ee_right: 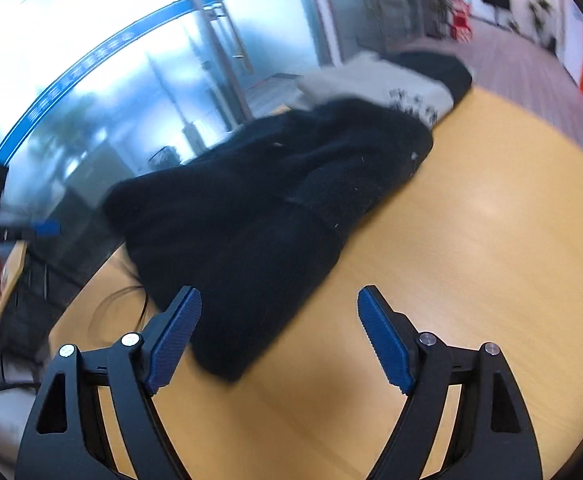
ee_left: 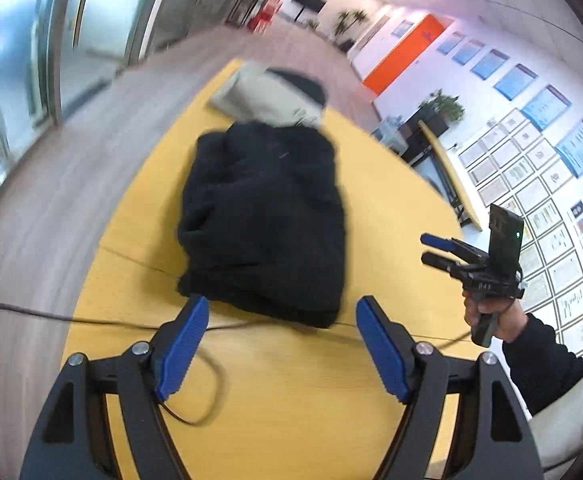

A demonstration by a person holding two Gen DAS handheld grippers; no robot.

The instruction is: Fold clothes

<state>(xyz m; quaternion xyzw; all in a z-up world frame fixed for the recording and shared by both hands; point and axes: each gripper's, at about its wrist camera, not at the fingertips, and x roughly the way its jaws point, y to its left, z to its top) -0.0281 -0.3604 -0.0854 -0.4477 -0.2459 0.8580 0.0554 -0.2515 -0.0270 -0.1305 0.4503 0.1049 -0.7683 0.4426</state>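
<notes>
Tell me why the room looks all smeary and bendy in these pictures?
Left wrist view: floor and glass walls streak with motion blur, while the black sweater stays fairly sharp. Right wrist view: the sweater's edges and the grey garment are smeared. Both views: the fisheye lens curves the yellow table.

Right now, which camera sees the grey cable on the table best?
The left wrist view. There the grey cable runs across the yellow table in front of the black sweater and loops by the open left gripper. The right wrist view shows only a thin dark strand beside the sweater, perhaps the same cable.
</notes>
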